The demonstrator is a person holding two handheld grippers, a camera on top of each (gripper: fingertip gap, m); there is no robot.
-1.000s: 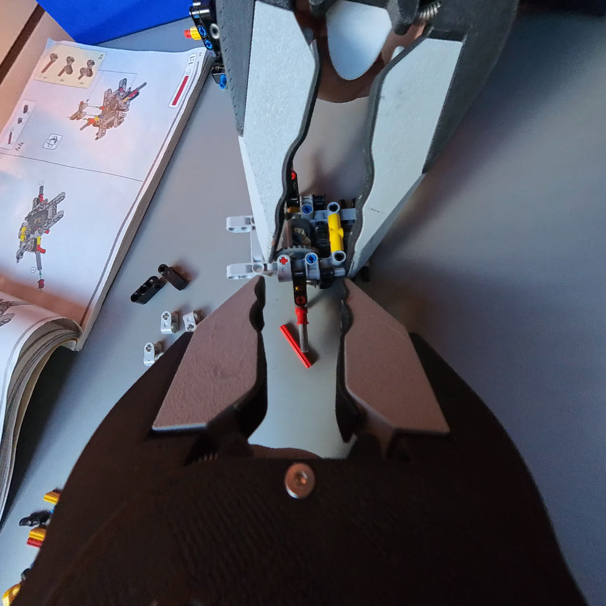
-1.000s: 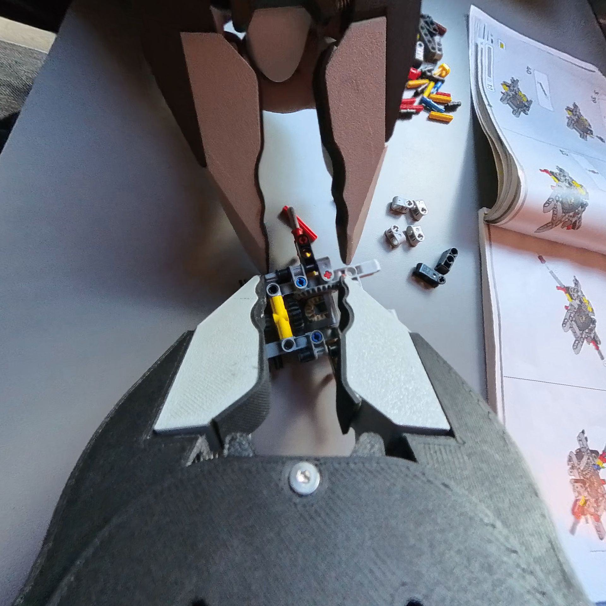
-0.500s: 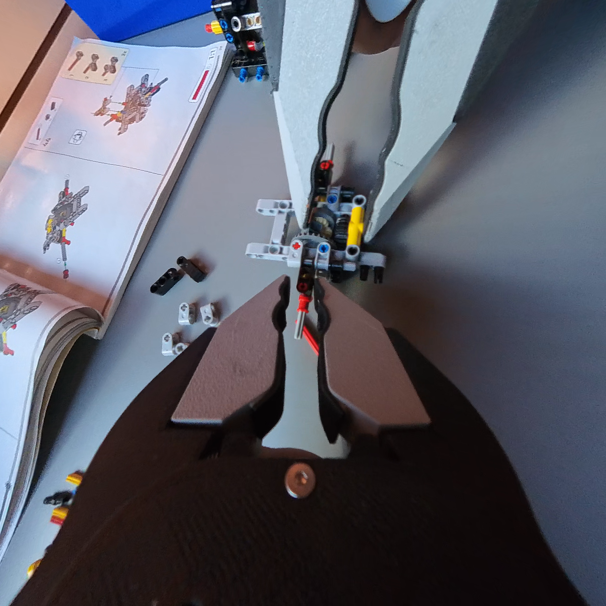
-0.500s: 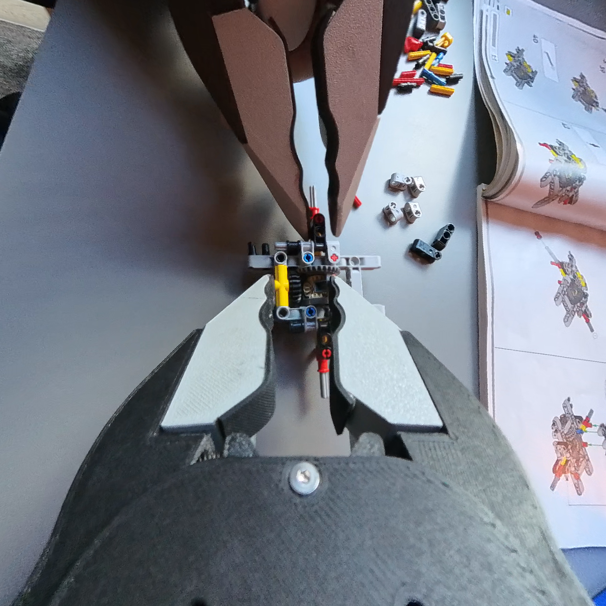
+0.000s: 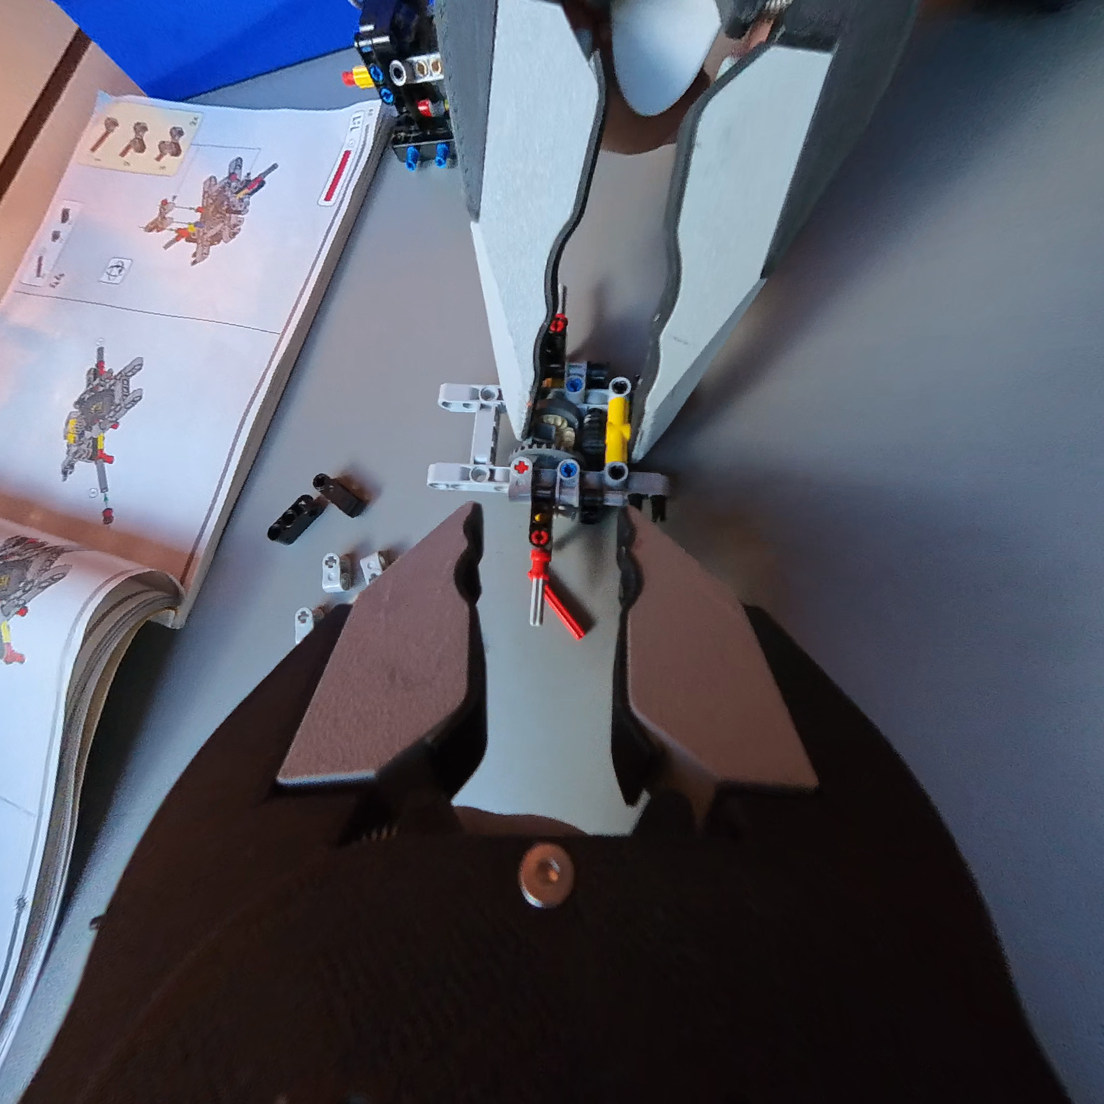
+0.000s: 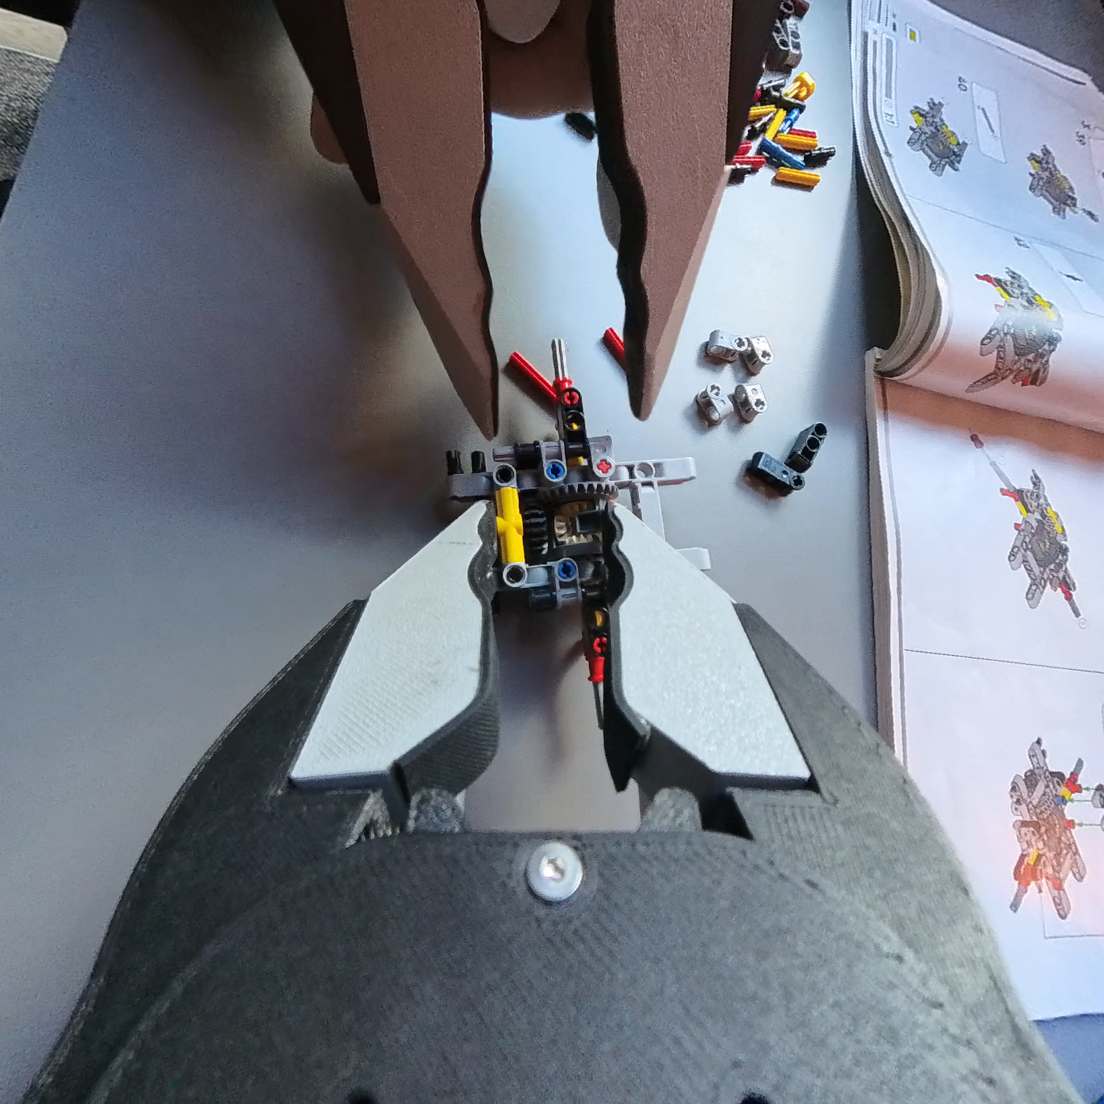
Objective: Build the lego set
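Your bench (image 6: 179,358) is grey and mostly bare on your right side, so that's where you've got room. On your left lies the big open booklet (image 5: 149,310), its edge close to the loose bits. A blue box (image 5: 197,42) sits at the far corner, w/ a black brick block (image 5: 412,89) just beside it.

Your right gripper (image 6: 552,526) has its grey fingers (image 6: 418,645) pressed on both sides of the small brick model (image 6: 549,514), the one w/ gears and a yellow bar. It's holding it tight, low over the bench. Half a sec ago it held it the same way, and the model sits about where it was.

Your left gripper (image 5: 549,526) has changed most. Half a sec ago its brown fingers (image 5: 406,645) were nearly shut round the thin grey rod (image 5: 536,597) sticking out of the model. Now they're wide apart and hold nothing. The rod pokes out between them, touching neither. A red stick (image 5: 564,615) lies on the bench under it.

Near your left fingers: two black bricks (image 5: 316,502) and some small white bricks (image 5: 337,570), close to the left one. A pile of little coloured pins (image 6: 782,131) lies well apart, up by the booklet.
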